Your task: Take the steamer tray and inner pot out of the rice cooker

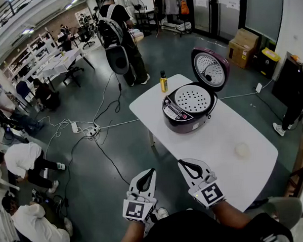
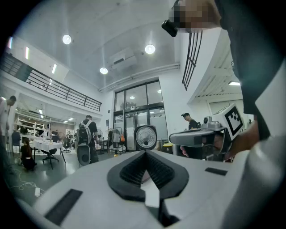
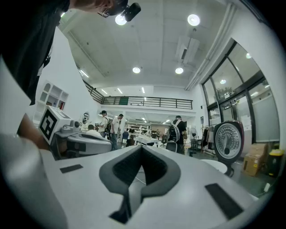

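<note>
Purple rice cooker (image 1: 183, 121) stands open with steamer tray (image 1: 193, 99) inside.

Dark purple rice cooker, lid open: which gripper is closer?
Right. The right gripper is at the edge of the white table, facing the dark purple rice cooker; the left gripper is further left, over the floor.

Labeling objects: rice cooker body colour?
Dark purple rice cooker, clearest in the head view.

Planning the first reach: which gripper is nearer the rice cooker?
The right gripper, in line with the rice cooker; the left gripper sits farther left.
</note>
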A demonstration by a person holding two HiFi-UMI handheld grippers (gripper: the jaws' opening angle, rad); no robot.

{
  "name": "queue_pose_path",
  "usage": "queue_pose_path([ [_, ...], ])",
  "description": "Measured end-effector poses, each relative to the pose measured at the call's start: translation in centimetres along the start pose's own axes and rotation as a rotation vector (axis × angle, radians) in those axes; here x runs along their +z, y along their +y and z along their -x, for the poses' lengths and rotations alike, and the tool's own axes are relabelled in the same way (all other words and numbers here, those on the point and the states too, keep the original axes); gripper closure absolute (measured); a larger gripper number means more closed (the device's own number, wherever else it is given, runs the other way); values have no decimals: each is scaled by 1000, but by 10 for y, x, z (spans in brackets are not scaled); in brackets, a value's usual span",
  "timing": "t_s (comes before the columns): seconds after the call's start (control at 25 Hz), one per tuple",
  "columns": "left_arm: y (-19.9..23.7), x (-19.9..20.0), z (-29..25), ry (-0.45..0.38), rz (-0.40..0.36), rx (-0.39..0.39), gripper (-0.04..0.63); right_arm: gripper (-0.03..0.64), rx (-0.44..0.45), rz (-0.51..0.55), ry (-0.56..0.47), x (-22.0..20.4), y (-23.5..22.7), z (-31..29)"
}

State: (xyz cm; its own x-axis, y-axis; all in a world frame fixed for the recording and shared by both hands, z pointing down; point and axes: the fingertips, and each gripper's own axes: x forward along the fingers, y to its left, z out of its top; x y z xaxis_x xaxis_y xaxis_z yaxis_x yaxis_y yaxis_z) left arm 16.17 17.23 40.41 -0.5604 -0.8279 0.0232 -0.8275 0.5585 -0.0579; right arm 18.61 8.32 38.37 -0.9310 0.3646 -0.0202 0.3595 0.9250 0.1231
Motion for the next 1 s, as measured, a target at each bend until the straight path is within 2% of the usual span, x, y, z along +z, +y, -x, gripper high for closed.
queue_pose_path([
  [0.52,14,-9,15,28,6,-11,598,618,-18,-1,16,-5,11,-10],
  [0.72,26,-5,16,21,20,-14,597,618,-81,-4,-30,-2,7,-15],
  [0.76,30,-4,17,26,26,-4,561,595,-89,-5,-34,-1,7,-17],
  [0.84,39,-2,18,24,41,4,491,491,-106,-1,-38,1,8,-22],
  [1.0,54,0,20,-29,27,-2,196,244,-210,22,-70,12,3,-30],
])
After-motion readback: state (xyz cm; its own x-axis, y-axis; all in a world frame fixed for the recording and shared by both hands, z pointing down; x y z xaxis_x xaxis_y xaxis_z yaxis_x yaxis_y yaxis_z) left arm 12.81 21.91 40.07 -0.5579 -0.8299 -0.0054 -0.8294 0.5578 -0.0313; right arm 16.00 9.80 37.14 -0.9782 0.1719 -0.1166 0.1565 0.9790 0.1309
